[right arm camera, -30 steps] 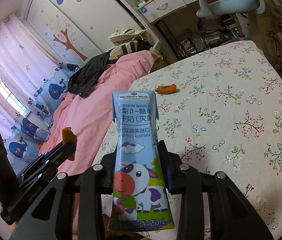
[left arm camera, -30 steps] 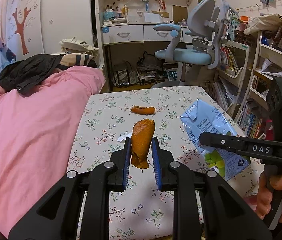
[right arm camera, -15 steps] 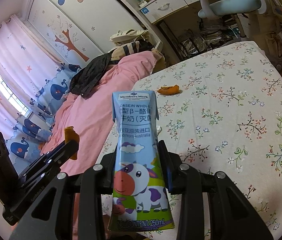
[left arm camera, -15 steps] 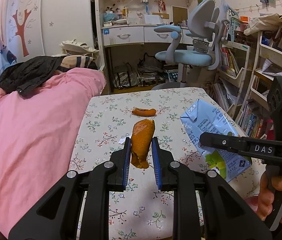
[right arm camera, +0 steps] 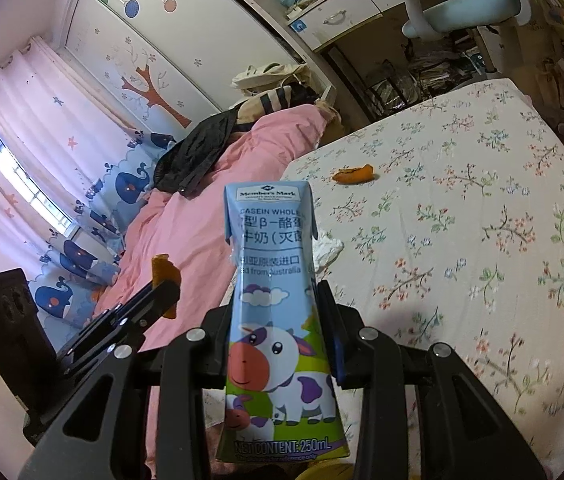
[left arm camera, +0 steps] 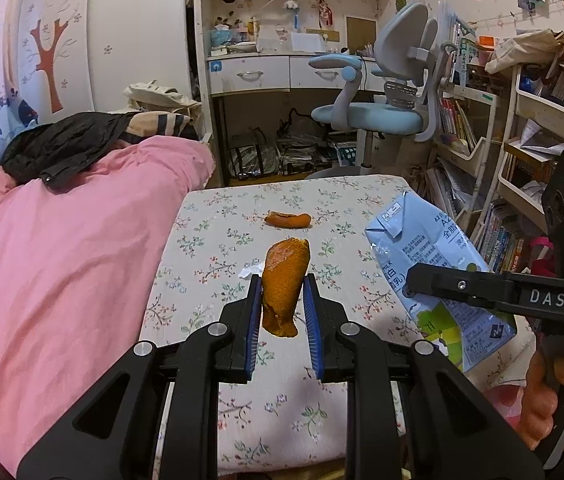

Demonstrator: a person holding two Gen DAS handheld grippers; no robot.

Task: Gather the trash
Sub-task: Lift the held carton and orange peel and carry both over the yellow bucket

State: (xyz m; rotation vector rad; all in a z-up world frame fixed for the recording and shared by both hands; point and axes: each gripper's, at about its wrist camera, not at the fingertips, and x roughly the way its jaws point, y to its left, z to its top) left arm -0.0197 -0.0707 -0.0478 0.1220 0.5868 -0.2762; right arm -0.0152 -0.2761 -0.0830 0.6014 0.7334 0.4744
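- The left hand-held gripper [left arm camera: 282,300] is closed narrowly on an orange peel [left arm camera: 284,284], holding it above the floral counter [left arm camera: 210,240].
- The right hand-held gripper [right arm camera: 278,320] clamps a blue milk carton [right arm camera: 274,304] upright, also above the counter, right of the peel.
- A crumpled white scrap [left arm camera: 251,271], perhaps tissue, lies on the counter just beyond the held peel.
- A second peel [left arm camera: 287,220] lies farther along the counter.
- A pink bed [left arm camera: 62,260] borders the counter's left edge.
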